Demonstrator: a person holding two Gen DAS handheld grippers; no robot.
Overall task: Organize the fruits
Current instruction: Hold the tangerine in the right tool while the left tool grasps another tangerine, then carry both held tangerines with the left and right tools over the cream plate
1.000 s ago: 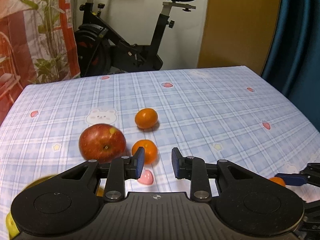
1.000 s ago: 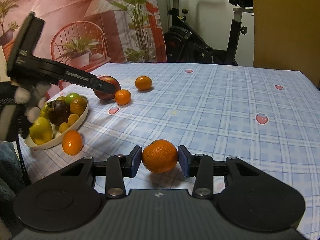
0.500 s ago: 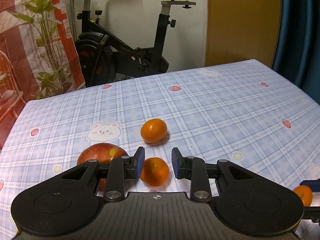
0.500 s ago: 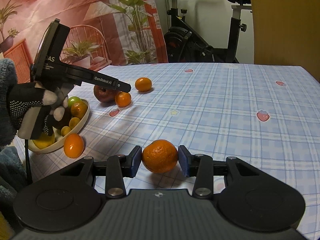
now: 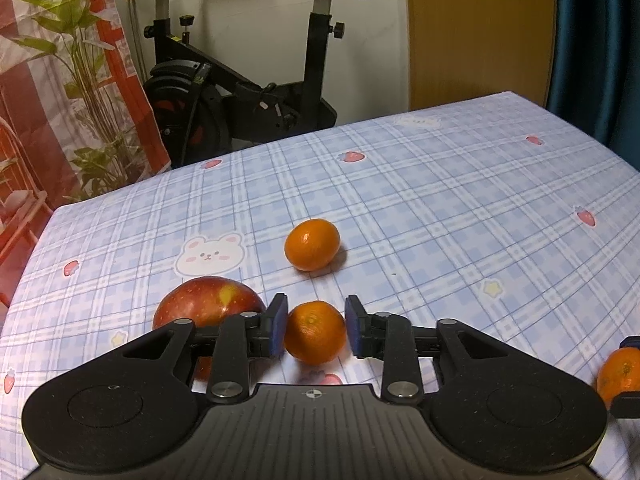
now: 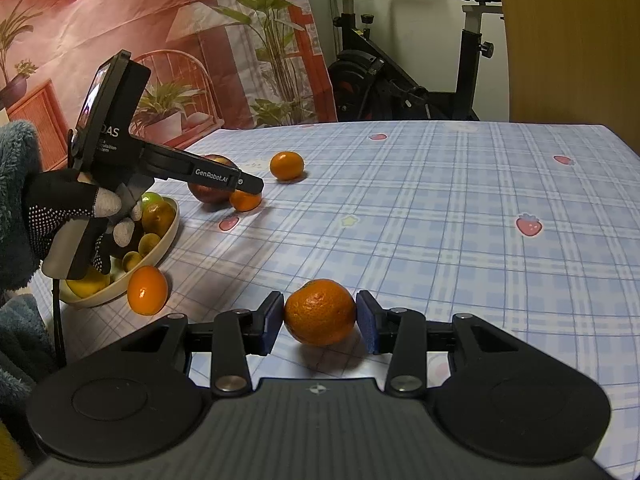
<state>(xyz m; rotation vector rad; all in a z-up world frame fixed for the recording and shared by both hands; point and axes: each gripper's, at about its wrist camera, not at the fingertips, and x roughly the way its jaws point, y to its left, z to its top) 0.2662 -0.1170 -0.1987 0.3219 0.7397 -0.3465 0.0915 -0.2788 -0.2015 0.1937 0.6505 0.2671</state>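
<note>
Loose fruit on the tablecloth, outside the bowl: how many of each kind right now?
Mandarins: 4, at
Apples: 1, the red apple
Total: 5 loose fruits on the tablecloth
Fruit in the bowl is left out; a gloved hand hides part of it.

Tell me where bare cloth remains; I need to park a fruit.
The tablecloth is bare right of the far tangerine, out to its far and right edges. It is crowded by the bowl, apple and left gripper.
</note>
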